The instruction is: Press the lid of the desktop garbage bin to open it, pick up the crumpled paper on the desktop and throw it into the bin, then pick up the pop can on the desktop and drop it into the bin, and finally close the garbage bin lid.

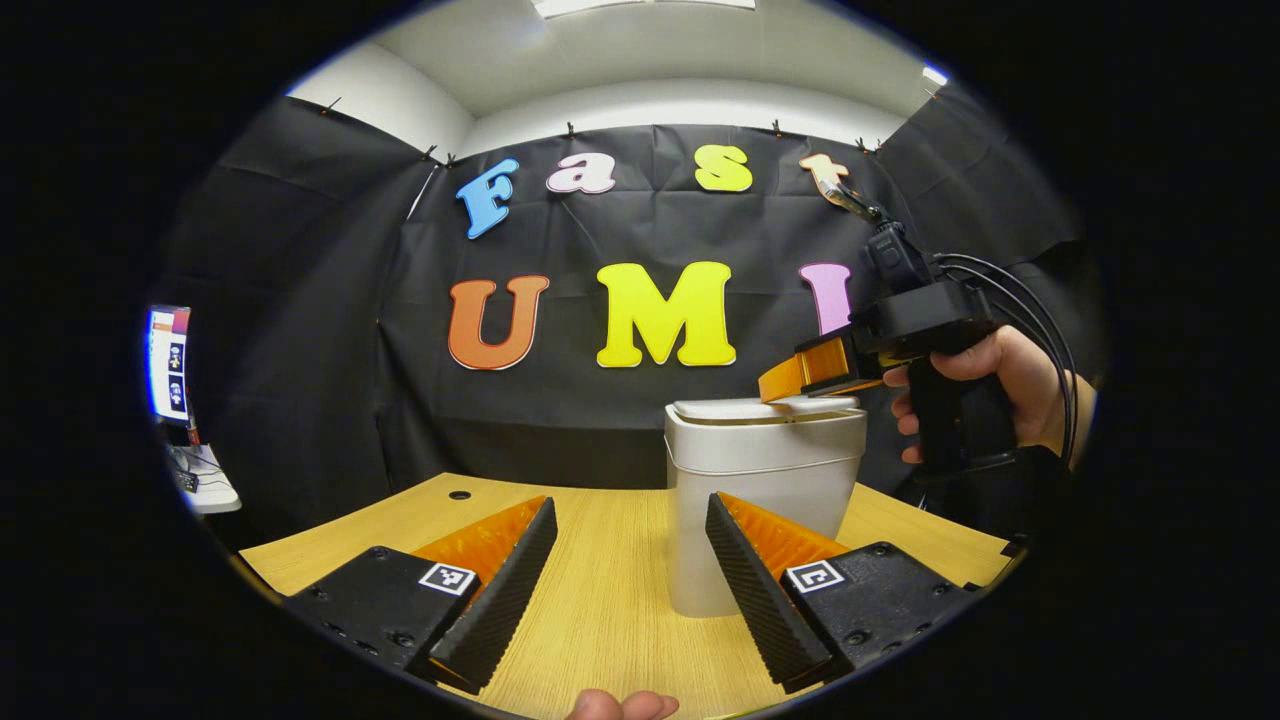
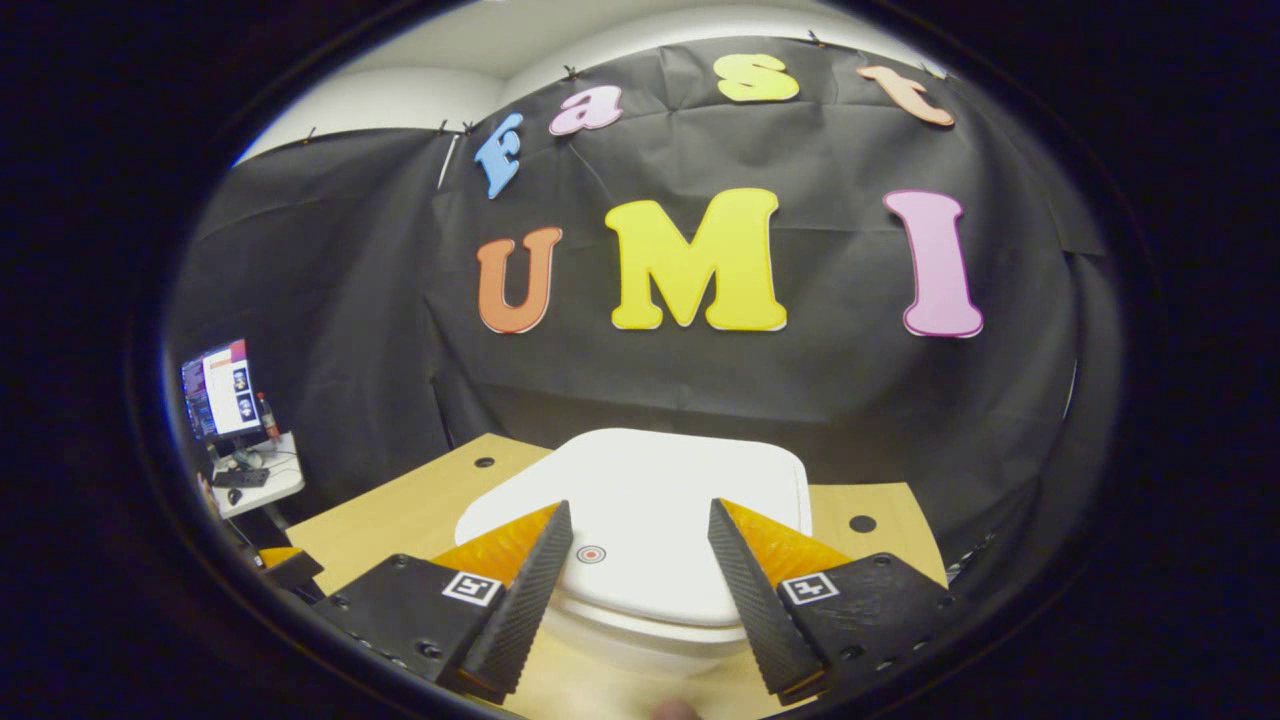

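Wooden desk (image 1: 600,590), closed bin (image 1: 760,480), monitor (image 2: 220,390)

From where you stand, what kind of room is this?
Probably a recording booth inside an office or lab: black cloth wall, wooden desk holding a small garbage bin, and a computer monitor on a side table.

A light wooden table (image 1: 600,600) runs back to the black cloth wall (image 1: 620,420), and small round holes (image 2: 862,523) show in its top near the far corners. Off to the left, a lit monitor (image 2: 220,390) stands on a small white side table (image 2: 262,480), with a dark bottle (image 2: 264,412) just beside it. Above the cloth are a white wall (image 1: 390,105) and ceiling (image 1: 640,50) with a bright light panel (image 1: 640,6).
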### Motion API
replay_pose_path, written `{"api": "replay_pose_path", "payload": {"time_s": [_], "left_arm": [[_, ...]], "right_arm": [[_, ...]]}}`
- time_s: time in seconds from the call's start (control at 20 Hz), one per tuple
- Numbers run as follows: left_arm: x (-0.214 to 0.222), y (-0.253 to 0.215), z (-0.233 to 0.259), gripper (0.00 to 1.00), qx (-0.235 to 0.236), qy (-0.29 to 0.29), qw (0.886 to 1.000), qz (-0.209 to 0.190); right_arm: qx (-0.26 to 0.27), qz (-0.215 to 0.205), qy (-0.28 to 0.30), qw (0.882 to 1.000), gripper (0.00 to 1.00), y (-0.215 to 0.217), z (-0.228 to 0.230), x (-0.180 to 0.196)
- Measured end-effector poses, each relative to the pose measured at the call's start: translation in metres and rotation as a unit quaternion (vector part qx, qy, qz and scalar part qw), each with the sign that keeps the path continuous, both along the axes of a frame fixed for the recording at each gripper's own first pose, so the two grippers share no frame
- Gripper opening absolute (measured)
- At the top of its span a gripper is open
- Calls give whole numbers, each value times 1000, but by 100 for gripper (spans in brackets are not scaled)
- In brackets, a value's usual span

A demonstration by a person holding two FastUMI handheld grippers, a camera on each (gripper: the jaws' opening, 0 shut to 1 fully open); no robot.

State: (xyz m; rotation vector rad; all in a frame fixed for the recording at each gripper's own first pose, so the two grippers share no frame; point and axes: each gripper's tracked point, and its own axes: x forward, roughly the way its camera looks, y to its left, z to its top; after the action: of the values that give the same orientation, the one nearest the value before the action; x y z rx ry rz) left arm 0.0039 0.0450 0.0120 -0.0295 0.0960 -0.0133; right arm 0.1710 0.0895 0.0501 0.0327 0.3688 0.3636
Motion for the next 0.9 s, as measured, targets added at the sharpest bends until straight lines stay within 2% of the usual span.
{"api": "replay_pose_path", "payload": {"time_s": [0.35, 0.45, 0.7, 0.8, 0.9], "left_arm": [[3, -8, -10, 96, -1, 3, 1000, -6], [5, -6, -12, 96, 0, 3, 1000, -4], [3, -5, -15, 96, 8, 3, 1000, 4], [3, -2, -15, 96, 12, 3, 1000, 8], [3, -4, -14, 96, 4, 0, 1000, 7]], "right_arm": [[10, -7, -8, 1000, 87, 0, -6, -1], [-7, -5, -19, 1000, 87, 0, -9, -3], [-5, -9, -26, 1000, 88, -1, -20, -3], [-25, -1, -35, 999, 87, 0, -20, -2], [-17, -5, -27, 999, 88, -1, -20, -5]]}}
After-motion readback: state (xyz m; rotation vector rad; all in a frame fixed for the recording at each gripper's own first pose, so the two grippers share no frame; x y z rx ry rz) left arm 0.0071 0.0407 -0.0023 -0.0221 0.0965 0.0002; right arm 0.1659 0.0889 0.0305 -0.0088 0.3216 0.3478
